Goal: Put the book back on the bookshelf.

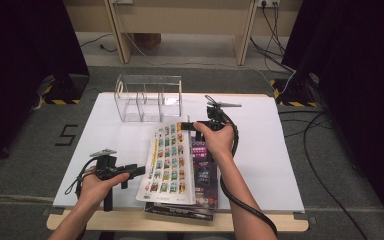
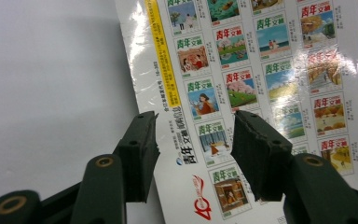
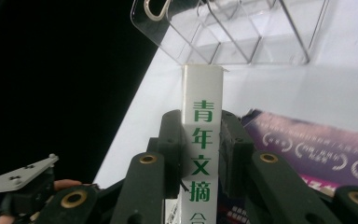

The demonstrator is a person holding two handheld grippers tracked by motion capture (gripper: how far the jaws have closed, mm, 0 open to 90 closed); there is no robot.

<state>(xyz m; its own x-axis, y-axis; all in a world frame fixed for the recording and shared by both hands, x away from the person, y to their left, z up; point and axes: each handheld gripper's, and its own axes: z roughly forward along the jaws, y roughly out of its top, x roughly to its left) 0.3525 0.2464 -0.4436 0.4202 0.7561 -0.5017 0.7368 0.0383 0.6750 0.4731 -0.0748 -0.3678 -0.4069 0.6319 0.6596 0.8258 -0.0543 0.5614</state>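
I hold the right gripper (image 1: 192,125) clamped on the far end of a white magazine (image 1: 169,162); in the right gripper view its jaws press both faces at the spine, where green characters read 青年文摘. The magazine is tilted up off a small stack of magazines (image 1: 202,192) at the near edge of the table (image 1: 275,160), right of centre, its far end raised and its near end resting on the stack. Its long axis runs from the near edge toward the far edge, pointing at the clear plastic rack (image 1: 147,98) that stands near the far edge. The left gripper (image 1: 139,171) sits just beside the magazine's left edge, jaws open and clear of the cover, with nothing pressed between them. The back cover (image 2: 242,88) carries a grid of small pictures, each headed 青年文摘, plus a yellow strip of print too small to read. The next magazine down has a dark purple cover (image 3: 317,149) with white lettering I cannot read. I judge the right hand governs the coming move: the rack lies straight ahead of its jaws, along the spine.
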